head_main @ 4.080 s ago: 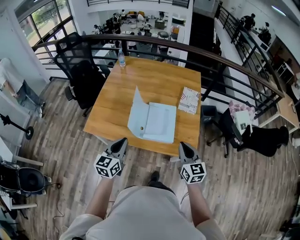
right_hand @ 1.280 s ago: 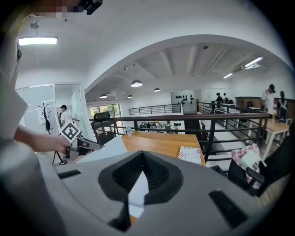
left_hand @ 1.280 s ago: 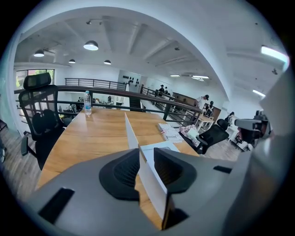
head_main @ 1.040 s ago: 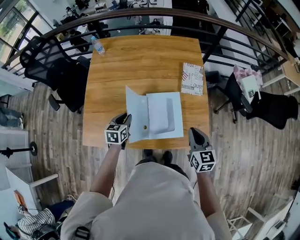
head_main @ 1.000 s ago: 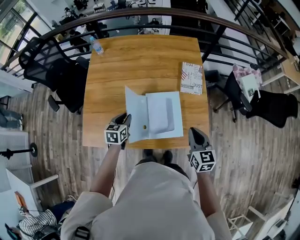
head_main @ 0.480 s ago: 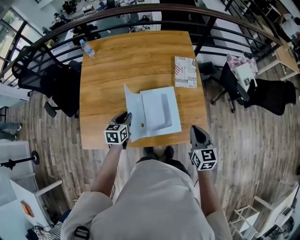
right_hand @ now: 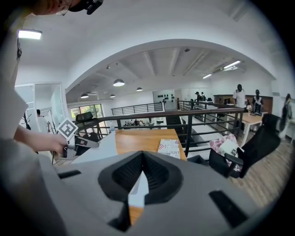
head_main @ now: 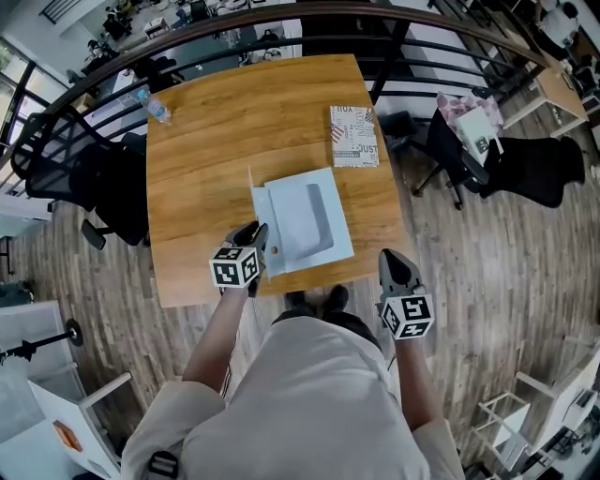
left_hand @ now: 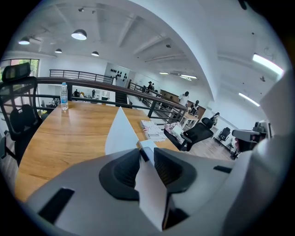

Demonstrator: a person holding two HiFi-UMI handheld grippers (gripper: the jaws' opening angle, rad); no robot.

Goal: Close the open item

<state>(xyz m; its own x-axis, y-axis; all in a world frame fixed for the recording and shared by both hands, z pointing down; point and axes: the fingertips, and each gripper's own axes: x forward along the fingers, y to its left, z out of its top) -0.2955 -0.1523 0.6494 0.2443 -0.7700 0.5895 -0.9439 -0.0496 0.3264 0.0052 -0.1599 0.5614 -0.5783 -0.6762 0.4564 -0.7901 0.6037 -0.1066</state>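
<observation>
A pale blue folder (head_main: 305, 220) lies open near the front edge of the wooden table (head_main: 216, 122). Its left flap (head_main: 257, 211) stands nearly upright. My left gripper (head_main: 255, 234) is shut on the flap's front corner. In the left gripper view the flap (left_hand: 120, 133) runs up between the pads of that gripper (left_hand: 147, 156), whose jaws have just been opening a little with the flap still between them. My right gripper (head_main: 396, 259) hangs off the table's front right corner, shut and holding nothing. The right gripper view shows the folder (right_hand: 94, 148) ahead to the left.
A patterned booklet (head_main: 354, 136) lies behind the folder at the table's right edge. A water bottle (head_main: 155, 106) stands at the far left corner. A black office chair (head_main: 98, 183) is left of the table, a dark railing (head_main: 281, 14) behind it, another chair with bags (head_main: 506, 155) right.
The flap has swung up from leaning left to nearly upright, carried by my left gripper moving right. The right gripper stays off the table's front right corner.
</observation>
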